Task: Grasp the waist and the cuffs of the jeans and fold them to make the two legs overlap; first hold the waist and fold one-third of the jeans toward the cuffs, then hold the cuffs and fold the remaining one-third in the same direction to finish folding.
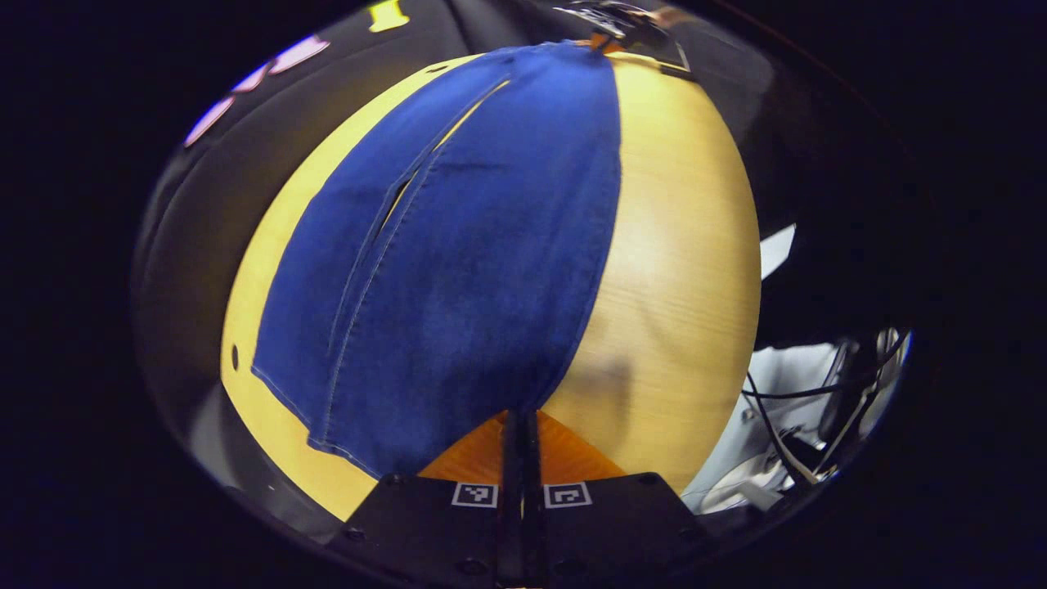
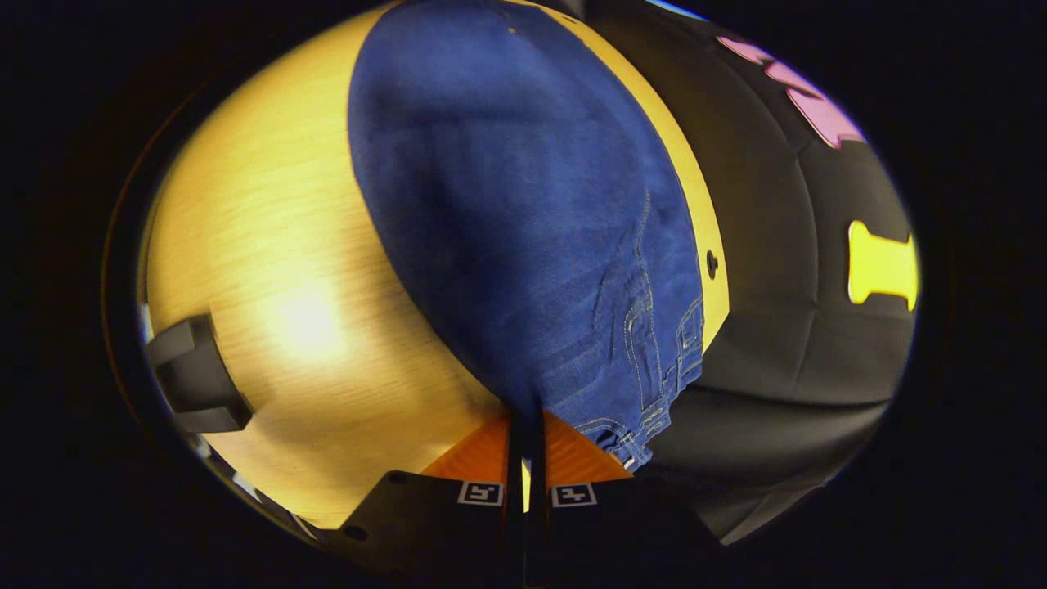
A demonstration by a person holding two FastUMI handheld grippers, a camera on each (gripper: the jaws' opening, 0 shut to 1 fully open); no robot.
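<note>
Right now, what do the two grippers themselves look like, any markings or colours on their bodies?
Each gripper, the left gripper and the right gripper, has a black body at the bottom of its own view, carrying two small square black-and-white marker tags side by side. Orange wedge-shaped panels flank two narrow parallel fingers.

We see a pale yellow wooden table (image 1: 679,245); long dark-blue denim jeans (image 1: 458,245) lie flat across the frame's centre.

Jeans (image 1: 458,245): matt blue denim, stitched seams. Table (image 1: 679,245): smooth pale wood-grain, slight sheen.
</note>
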